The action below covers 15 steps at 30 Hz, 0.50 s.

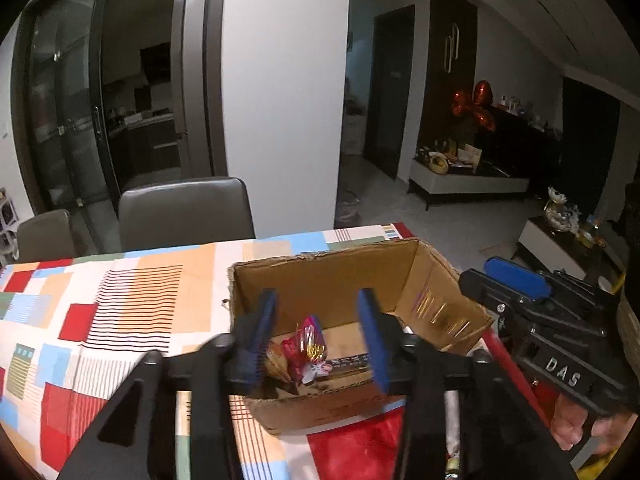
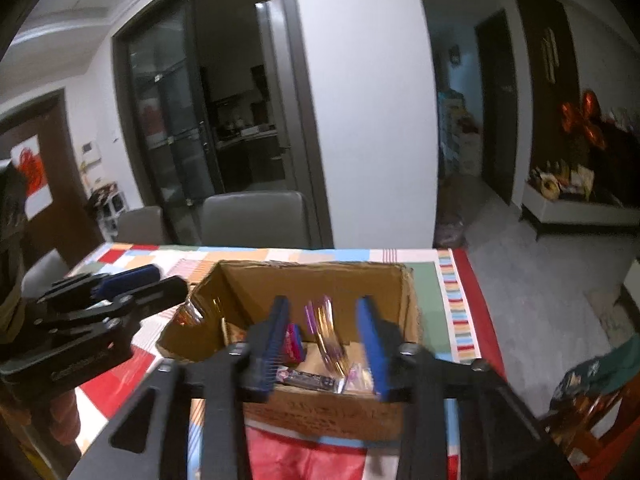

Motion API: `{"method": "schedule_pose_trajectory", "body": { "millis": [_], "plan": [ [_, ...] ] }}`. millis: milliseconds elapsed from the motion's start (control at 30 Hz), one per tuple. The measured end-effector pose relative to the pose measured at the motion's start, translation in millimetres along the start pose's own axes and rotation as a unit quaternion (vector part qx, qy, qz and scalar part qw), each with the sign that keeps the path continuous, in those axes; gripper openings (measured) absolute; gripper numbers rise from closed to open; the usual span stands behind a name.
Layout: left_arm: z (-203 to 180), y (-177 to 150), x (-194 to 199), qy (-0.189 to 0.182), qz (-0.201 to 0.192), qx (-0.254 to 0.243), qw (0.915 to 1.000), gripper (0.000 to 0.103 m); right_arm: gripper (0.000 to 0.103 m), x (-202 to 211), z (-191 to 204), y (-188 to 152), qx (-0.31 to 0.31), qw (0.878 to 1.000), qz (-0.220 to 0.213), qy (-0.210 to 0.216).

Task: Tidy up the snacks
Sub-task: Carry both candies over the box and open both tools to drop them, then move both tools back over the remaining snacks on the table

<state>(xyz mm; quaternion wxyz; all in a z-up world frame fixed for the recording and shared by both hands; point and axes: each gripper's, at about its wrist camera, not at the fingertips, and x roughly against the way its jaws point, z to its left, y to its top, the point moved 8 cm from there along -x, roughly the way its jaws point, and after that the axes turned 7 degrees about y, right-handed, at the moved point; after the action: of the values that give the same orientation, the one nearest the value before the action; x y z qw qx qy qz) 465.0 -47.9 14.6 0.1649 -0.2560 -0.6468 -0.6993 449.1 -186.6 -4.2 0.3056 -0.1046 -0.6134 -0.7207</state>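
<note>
Both hand-held grippers, left (image 1: 316, 340) and right (image 2: 326, 344), part-open, empty, above cardboard box (image 1: 432, 280) holding snacks (image 1: 308, 340).

You have a table (image 1: 120, 304) under a patchwork cloth (image 2: 452, 300) of red, orange, blue, green and white blocks, some striped. On it stands an open cardboard box (image 1: 320, 276), close to the cloth's red-bordered right end and near your edge of the table. A red glossy packet (image 2: 304, 460) lies on the cloth just in front of the box.
</note>
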Motion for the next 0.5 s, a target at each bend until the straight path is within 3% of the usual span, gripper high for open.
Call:
{"method": "schedule_pose_trajectory", "body": {
  "millis": [500],
  "plan": [
    [-20,-47,52,-0.027,0.002,-0.014,0.9995,0.056,0.042,49,18,-46,0.029,1.000,0.009,0.008]
  ]
}}
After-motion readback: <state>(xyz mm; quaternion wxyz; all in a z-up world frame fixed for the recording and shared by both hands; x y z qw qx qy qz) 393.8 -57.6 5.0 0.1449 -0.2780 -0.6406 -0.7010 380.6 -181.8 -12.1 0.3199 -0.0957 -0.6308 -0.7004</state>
